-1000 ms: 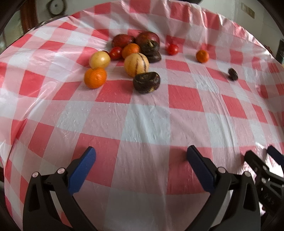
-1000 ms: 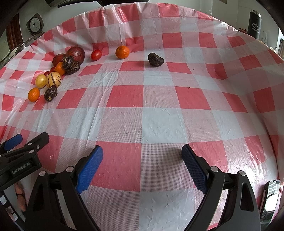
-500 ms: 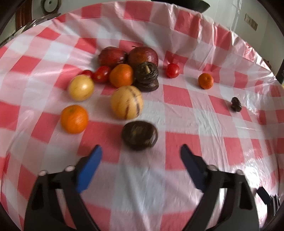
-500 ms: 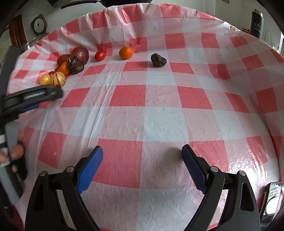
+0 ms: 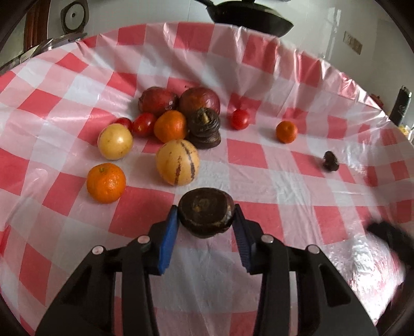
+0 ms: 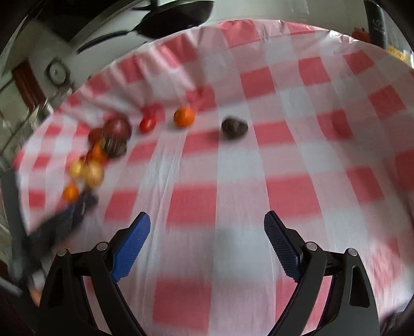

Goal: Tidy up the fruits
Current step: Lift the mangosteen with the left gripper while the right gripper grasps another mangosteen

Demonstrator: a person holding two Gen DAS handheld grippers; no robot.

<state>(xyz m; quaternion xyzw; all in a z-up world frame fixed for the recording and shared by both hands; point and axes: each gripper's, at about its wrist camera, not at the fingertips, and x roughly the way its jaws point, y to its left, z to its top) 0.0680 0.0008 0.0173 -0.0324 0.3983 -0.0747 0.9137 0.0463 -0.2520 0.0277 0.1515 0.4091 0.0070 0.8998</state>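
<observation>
At far left of the left wrist view, an orange (image 5: 106,182) sits alone on the red-and-white checked surface (image 5: 271,181), with a pale yellow fruit (image 5: 115,141) just above it. Right of these, two small tomatoes (image 5: 143,124) lie beside a second orange (image 5: 170,126), and two dark red fruits (image 5: 157,100) sit behind them at the back of the cluster. A striped yellow melon (image 5: 177,162) rests at centre, just in front of two stacked dark chestnuts (image 5: 204,128). Low in the middle of the frame, the left hand-held gripper (image 5: 205,227) is clenched on another dark chestnut (image 5: 205,215), its blue pads touching both sides of it; whether this fruit is lifted off the cloth cannot be told. Further right, a lone tomato (image 5: 240,119), a small orange (image 5: 286,131) and a small dark fruit (image 5: 330,161) lie well apart from one another. A dark blurred shape fills the right edge. A black pan (image 5: 248,15) hangs beyond the far edge at the top.

The right wrist view is motion-blurred. At its left the fruit cluster (image 6: 103,150) appears, then a tomato (image 6: 148,123), an orange (image 6: 184,117) and a dark fruit (image 6: 234,128) in a row towards the centre. At the bottom, the right hand-held gripper (image 6: 207,245) is released, jaws wide apart over bare cloth, holding nothing.
</observation>
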